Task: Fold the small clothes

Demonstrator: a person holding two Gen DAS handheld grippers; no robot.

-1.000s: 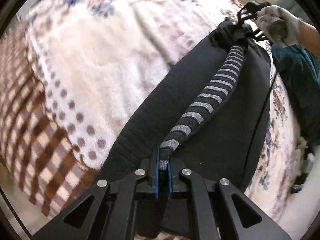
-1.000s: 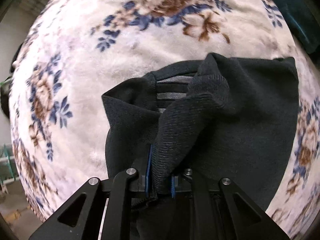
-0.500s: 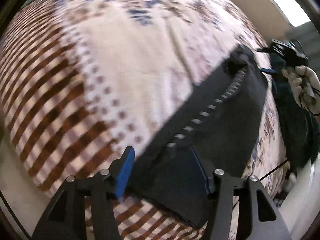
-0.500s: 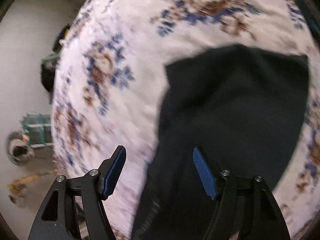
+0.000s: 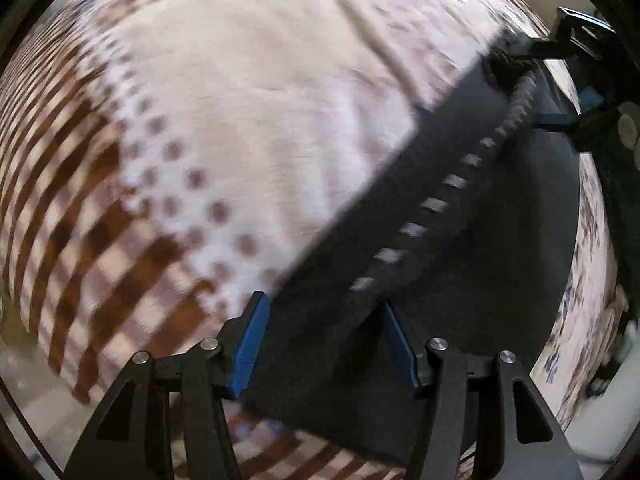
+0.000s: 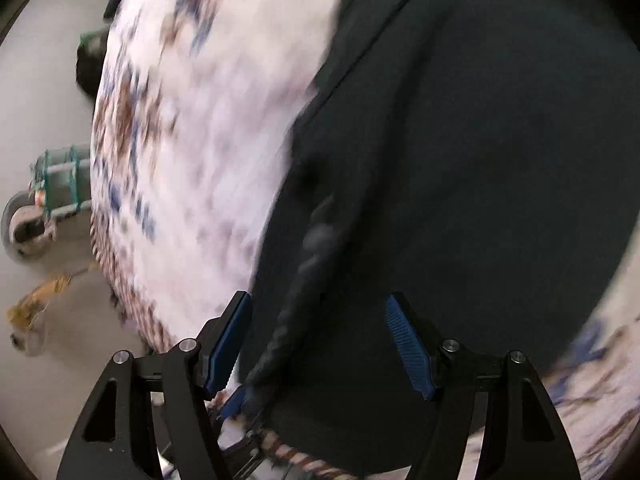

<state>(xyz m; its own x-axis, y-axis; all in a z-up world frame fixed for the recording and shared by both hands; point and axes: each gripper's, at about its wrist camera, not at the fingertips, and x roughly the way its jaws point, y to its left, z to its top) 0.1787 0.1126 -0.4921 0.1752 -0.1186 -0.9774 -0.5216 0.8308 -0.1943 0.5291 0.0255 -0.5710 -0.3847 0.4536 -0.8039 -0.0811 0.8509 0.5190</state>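
The dark garment lies flat on the floral blanket, a grey-striped strip running along its middle. Both grippers hang over it with jaws parted and gripping nothing — the left gripper above one end, the right gripper above the other.

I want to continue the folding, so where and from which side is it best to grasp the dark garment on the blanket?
Probably grip the dark garment at its near corner, just ahead of the open left claw, coming from above. It lies flat on the blanket, so only an edge gives the pads a thin layer to pinch. The raised striped fold is an alternative.
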